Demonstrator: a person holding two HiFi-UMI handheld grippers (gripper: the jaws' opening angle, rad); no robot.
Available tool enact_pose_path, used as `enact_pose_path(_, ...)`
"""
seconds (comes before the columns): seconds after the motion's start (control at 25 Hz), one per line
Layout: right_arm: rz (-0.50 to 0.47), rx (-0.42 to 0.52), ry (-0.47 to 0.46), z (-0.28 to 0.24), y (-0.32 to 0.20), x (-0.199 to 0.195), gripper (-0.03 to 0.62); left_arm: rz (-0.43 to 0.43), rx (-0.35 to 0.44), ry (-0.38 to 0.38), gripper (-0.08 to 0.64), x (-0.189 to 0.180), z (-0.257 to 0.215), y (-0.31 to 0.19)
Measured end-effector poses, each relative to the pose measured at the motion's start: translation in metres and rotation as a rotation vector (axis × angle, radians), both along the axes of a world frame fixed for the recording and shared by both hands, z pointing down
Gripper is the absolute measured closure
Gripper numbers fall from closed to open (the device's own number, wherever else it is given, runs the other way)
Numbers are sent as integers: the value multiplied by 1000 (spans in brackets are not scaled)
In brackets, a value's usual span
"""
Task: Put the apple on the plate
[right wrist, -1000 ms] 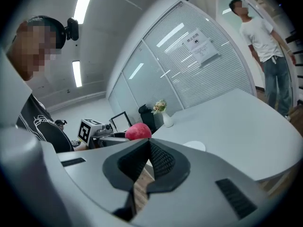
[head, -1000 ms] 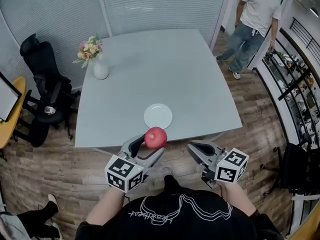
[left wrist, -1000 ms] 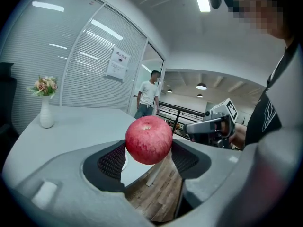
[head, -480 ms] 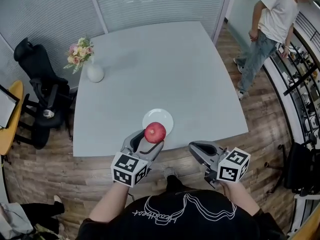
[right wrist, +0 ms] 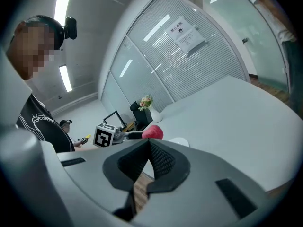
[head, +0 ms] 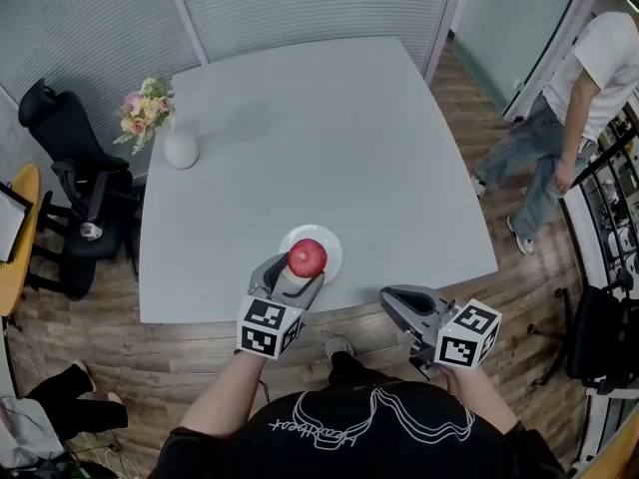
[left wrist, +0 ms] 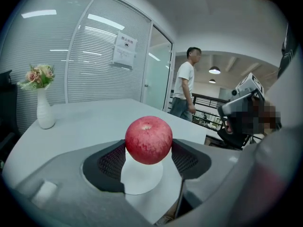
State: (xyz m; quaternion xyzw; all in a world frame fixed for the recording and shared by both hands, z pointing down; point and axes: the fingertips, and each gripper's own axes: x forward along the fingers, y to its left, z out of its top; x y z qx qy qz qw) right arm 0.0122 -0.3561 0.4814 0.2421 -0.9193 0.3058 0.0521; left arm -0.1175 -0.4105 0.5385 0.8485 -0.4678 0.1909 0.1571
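Note:
A red apple [head: 307,257] is clamped between the jaws of my left gripper [head: 300,264], which holds it above the near part of a white plate [head: 327,242] on the grey table [head: 319,138]. In the left gripper view the apple [left wrist: 148,140] hangs over the plate [left wrist: 141,176], with a dark pad touching each side. My right gripper [head: 394,302] hovers off the table's near edge, jaws together and empty. The right gripper view shows the apple [right wrist: 152,132] and a sliver of plate [right wrist: 179,141] to its left.
A white vase of flowers [head: 178,146] stands at the table's far left corner. A black office chair [head: 70,178] sits left of the table. A person [head: 574,138] walks on the wooden floor at the right. Railings and shelving [head: 614,228] line the right edge.
My left gripper has carried the apple forward from the table's near edge to over the plate. The right gripper barely moved. The person at the right has walked nearer.

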Motion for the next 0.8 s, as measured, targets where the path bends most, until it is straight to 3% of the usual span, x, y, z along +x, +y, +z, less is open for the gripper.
enact_pose_path(0.2,23,-31,26,10,-8,5,584,-17,-18,-23,250,-4,25,-16)
enact_pose_path(0.8,73,-89,27,33,-6,23,584,18,-35,-210,250,-4,83,-30)
